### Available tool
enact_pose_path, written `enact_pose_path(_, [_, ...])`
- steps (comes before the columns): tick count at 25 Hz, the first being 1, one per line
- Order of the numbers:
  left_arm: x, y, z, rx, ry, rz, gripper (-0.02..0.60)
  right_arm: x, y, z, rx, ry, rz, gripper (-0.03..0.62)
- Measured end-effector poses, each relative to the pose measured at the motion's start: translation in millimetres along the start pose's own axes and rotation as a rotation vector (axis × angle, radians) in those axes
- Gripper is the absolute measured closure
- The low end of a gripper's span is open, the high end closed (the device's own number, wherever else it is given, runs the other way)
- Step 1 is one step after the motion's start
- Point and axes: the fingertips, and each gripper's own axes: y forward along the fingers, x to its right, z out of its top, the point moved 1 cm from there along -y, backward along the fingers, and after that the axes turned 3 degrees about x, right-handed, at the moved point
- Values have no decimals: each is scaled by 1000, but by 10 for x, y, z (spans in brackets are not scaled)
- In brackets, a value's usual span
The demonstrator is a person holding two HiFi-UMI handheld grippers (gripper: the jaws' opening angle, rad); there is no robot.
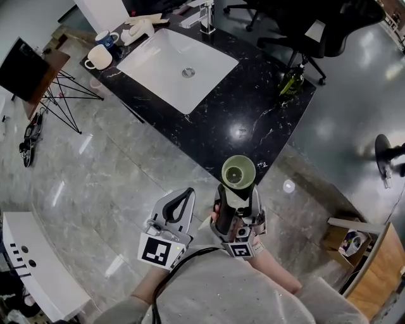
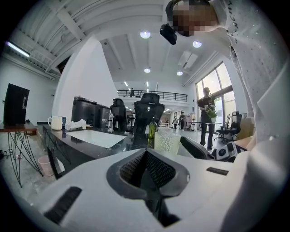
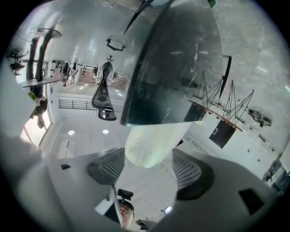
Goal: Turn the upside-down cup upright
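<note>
A pale green translucent cup [image 1: 238,169] is at the near edge of the black counter [image 1: 253,107], its open mouth facing up. My right gripper [image 1: 238,188] is shut on it from the near side. In the right gripper view, which is turned over, the dimpled cup [image 3: 149,136] sits between the ribbed pads [image 3: 188,170]. My left gripper [image 1: 185,195] hangs to the left, off the counter, shut and empty. In the left gripper view its pads [image 2: 156,170] meet, and the cup [image 2: 167,141] shows upright beyond them; its base is hidden.
A white sink basin [image 1: 161,76] with a faucet [image 1: 204,16] is set in the counter. Two mugs [image 1: 99,58] stand at its far left corner, a green bottle [image 1: 292,81] at its right edge. Office chairs [image 1: 304,31] stand behind; a black screen on a wire stand [image 1: 25,69] is left.
</note>
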Motion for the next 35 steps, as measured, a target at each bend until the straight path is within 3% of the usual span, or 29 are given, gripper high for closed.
enact_pose_path(8, [17, 5, 133, 44, 5, 7, 574, -337, 185, -344, 33, -63, -21, 276])
enact_pose_path(12, [41, 31, 211, 71, 0, 10, 574, -370, 306, -556, -60, -96, -64, 283])
enact_pose_path(16, [74, 58, 255, 80, 0, 10, 574, -205, 195, -500, -42, -24, -103, 292])
enact_pose_path(20, [73, 71, 264, 82, 1, 13, 574, -157, 246, -669, -114, 2, -99, 292])
enact_pose_path(24, [60, 67, 260, 81, -4, 20, 574, -278, 375, -811, -189, -46, -51, 292])
enact_pose_path(28, [56, 54, 270, 87, -7, 22, 574, -289, 399, -752, -149, -107, -91, 293])
enact_pose_path(32, [34, 31, 285, 95, -12, 31, 574, -195, 351, -687, -92, -126, -158, 355])
enact_pose_path(35, [23, 17, 310, 104, -11, 38, 574, -125, 317, -651, -64, -135, -202, 463])
